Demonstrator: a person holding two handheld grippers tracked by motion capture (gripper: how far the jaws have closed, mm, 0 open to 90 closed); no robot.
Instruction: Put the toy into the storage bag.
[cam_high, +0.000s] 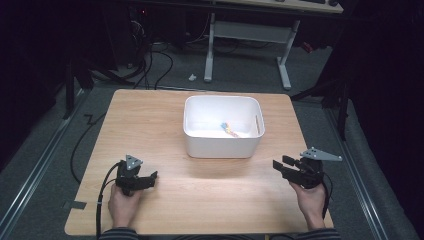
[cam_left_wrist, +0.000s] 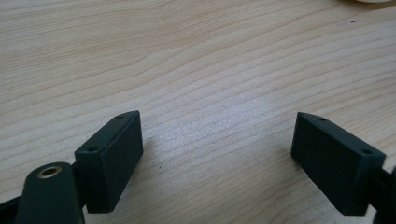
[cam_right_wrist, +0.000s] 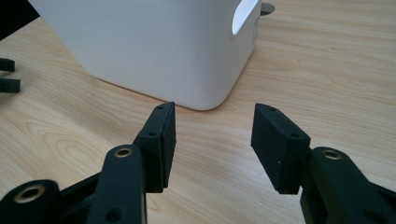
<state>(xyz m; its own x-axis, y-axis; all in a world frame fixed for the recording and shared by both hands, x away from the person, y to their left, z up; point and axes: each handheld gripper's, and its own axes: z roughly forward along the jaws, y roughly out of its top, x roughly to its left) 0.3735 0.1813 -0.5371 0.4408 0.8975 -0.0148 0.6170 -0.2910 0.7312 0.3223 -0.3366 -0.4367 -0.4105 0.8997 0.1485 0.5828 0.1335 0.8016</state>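
Two grippers, left gripper (cam_high: 150, 176) and right gripper (cam_high: 278, 165), rest with jaws apart, empty, on the pale wooden table (cam_high: 150, 125) over grey carpet (cam_high: 40, 150).

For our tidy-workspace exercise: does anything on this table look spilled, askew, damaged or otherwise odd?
Nothing stands out. The white plastic bin sits upright and square on the light wooden table, with a small colourful item lying inside. No spills or damage show.

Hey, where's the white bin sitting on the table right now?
In the high view the white bin sits on the wooden table just right of centre toward the far edge, ahead of both grippers, nearer the right gripper.
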